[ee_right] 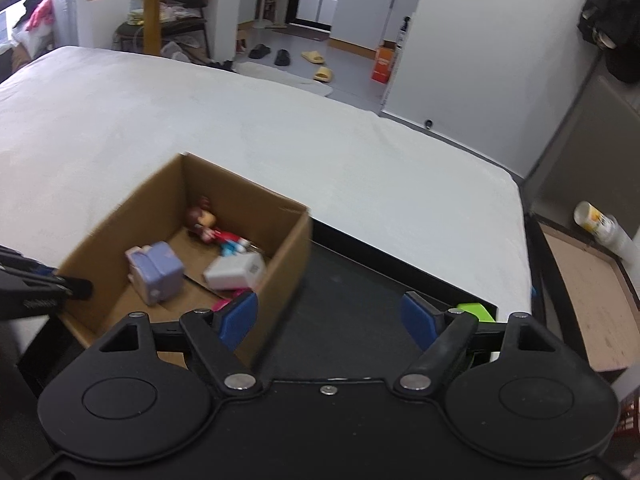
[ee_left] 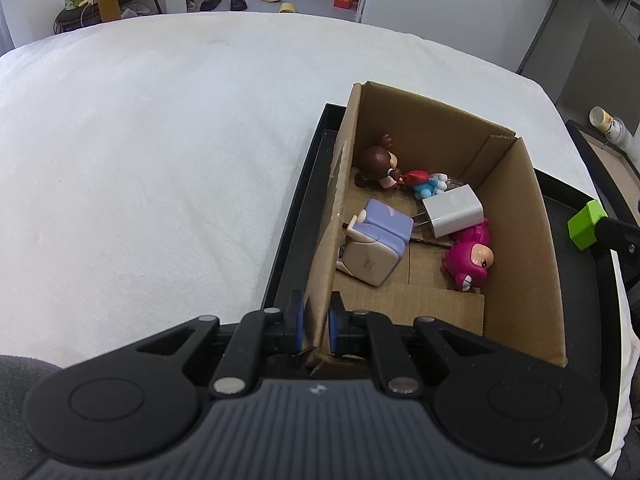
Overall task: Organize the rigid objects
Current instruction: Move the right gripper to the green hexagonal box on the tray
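A cardboard box (ee_left: 532, 248) stands in a black tray (ee_left: 296, 224) on the white bed. Inside lie a brown figurine (ee_left: 380, 160), a small red and blue toy (ee_left: 424, 184), a white charger (ee_left: 454, 210), a purple and beige block toy (ee_left: 376, 240) and a pink figurine (ee_left: 470, 256). My left gripper (ee_left: 318, 326) is shut on the box's near left wall. The box (ee_right: 288, 276) and its contents also show in the right wrist view. My right gripper (ee_right: 330, 320) is open and empty above the tray (ee_right: 352, 300), right of the box. A green block (ee_right: 476, 312) lies behind its right finger.
The white bed (ee_left: 160, 160) spreads to the left and behind. A green block (ee_left: 586, 226) on a black part shows at the tray's right edge. A wooden-topped stand (ee_right: 592, 304) with a white bottle (ee_right: 600, 224) stands to the right. Slippers and an orange box lie on the floor beyond.
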